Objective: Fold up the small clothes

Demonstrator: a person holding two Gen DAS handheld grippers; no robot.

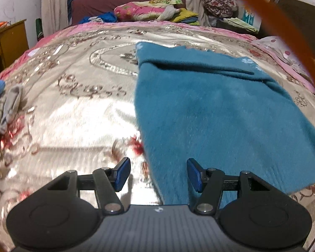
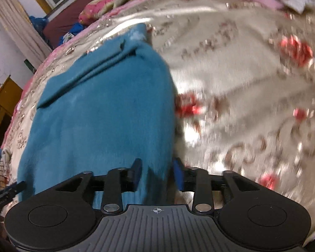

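A teal fleece garment [image 1: 216,113] lies flat on the shiny floral bedspread [image 1: 77,113], with a fold across its far end. My left gripper [image 1: 158,174] is open, its fingers straddling the garment's near left edge just above the cloth. In the right wrist view the same teal garment [image 2: 103,113] fills the left half. My right gripper [image 2: 157,175] is open at a narrower gap, with the garment's near right edge between its fingers. The tip of the left gripper [image 2: 8,191] shows at the far left of that view.
Small folded clothes [image 1: 4,109] lie at the bed's left edge. Pillows and bright bedding [image 1: 149,10] are piled at the far end. A wooden cabinet [image 1: 8,40] stands on the left. An orange cable [image 1: 283,31] crosses the upper right.
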